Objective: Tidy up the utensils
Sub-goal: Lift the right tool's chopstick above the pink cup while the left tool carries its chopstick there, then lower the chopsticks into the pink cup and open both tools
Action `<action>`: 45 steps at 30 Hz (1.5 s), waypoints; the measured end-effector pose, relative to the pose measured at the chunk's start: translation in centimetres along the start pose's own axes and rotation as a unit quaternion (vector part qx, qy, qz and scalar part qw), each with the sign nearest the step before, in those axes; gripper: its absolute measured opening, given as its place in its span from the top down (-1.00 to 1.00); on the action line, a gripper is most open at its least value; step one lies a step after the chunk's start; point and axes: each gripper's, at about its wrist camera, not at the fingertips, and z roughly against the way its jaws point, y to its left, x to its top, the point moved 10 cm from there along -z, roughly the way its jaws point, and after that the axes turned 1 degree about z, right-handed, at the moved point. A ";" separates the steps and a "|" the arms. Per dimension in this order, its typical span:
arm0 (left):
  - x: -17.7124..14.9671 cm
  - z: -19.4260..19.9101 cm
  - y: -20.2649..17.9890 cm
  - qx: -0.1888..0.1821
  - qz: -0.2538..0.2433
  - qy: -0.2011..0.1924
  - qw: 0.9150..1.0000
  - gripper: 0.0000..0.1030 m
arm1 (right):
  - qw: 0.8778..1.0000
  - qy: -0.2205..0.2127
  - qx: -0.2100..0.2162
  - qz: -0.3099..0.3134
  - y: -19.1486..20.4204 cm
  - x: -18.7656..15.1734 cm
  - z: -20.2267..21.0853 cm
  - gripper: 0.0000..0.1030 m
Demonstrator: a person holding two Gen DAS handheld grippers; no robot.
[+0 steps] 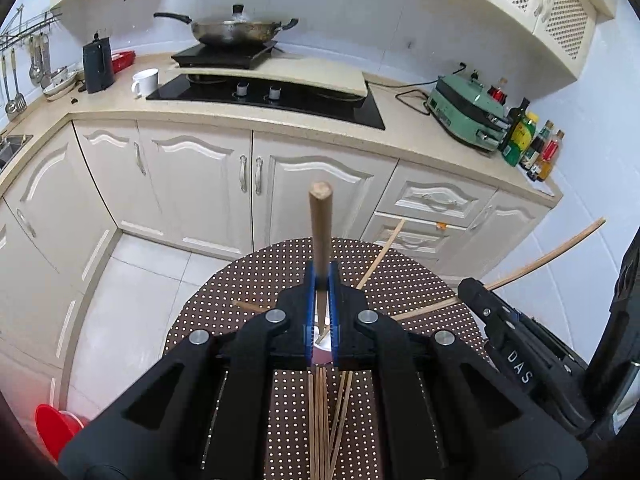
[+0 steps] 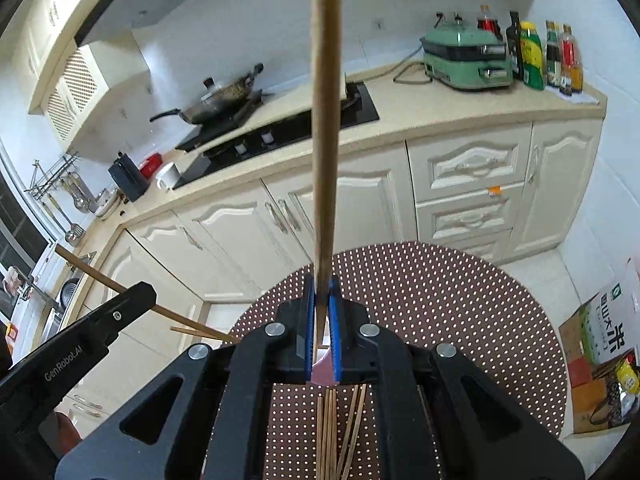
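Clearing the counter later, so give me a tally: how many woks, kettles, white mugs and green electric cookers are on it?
Wok: 1
Kettle: 1
White mug: 1
Green electric cooker: 1
Total: 4

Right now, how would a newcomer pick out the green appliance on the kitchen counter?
Start at the long beige stone counter along the white wall, right of the black glass cooktop. The low, boxy mint-green electric grill sits there, its black cord trailing toward the cooktop. Unlike the tall oil and sauce bottles beside it, it is squat, wide and green.
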 end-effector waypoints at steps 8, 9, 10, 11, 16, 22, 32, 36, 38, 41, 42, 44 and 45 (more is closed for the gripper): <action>-0.9 -4.0 0.7 0.009 0.012 0.030 0.999 0.88 | 0.999 0.048 0.002 -0.005 -0.6 -1.3 -3.4 0.89; -1.0 -4.5 0.8 0.009 0.014 0.034 0.999 0.88 | 0.999 0.051 0.002 -0.003 -0.5 -1.3 -3.7 0.89; -1.1 -5.0 0.9 0.008 0.015 0.037 0.999 0.88 | 0.998 0.056 0.002 -0.001 -0.4 -1.4 -4.0 0.89; -1.2 -5.5 1.0 0.008 0.016 0.039 0.999 0.88 | 0.998 0.062 0.003 0.004 -0.3 -1.7 -4.5 0.89; -1.9 -7.2 1.5 -0.002 0.030 0.050 0.998 0.88 | 0.997 0.081 0.002 0.014 0.1 -2.3 -6.3 0.89; -2.0 -8.6 2.0 -0.014 0.048 0.049 0.998 0.88 | 0.995 0.101 0.000 0.014 0.1 -3.1 -8.1 0.89; -2.5 -9.2 1.9 -0.025 0.035 0.059 0.997 0.87 | 0.991 0.136 -0.011 0.001 -0.5 -4.1 -9.4 0.51; -3.2 -9.3 2.1 -0.028 0.038 0.078 0.996 0.87 | 0.991 0.136 -0.015 0.003 -0.3 -4.3 -9.2 0.18; -3.4 -9.1 2.1 -0.031 0.039 0.080 0.996 0.87 | 0.990 0.137 -0.015 0.003 -0.3 -4.4 -9.0 0.11; -3.6 -8.6 2.2 -0.026 0.028 0.079 0.996 0.86 | 0.990 0.137 -0.017 0.003 -0.2 -4.5 -8.9 0.07; -3.7 -8.5 2.2 -0.025 0.025 0.080 0.996 0.86 | 0.990 0.137 -0.017 0.003 -0.2 -4.5 -8.8 0.05; -3.9 -8.2 2.3 -0.021 0.021 0.082 0.996 0.86 | 0.991 0.135 -0.018 0.002 -0.3 -4.5 -8.5 0.03; -3.9 -7.9 2.3 -0.019 0.020 0.081 0.996 0.86 | 0.991 0.135 -0.019 0.002 -0.3 -4.5 -8.3 -0.01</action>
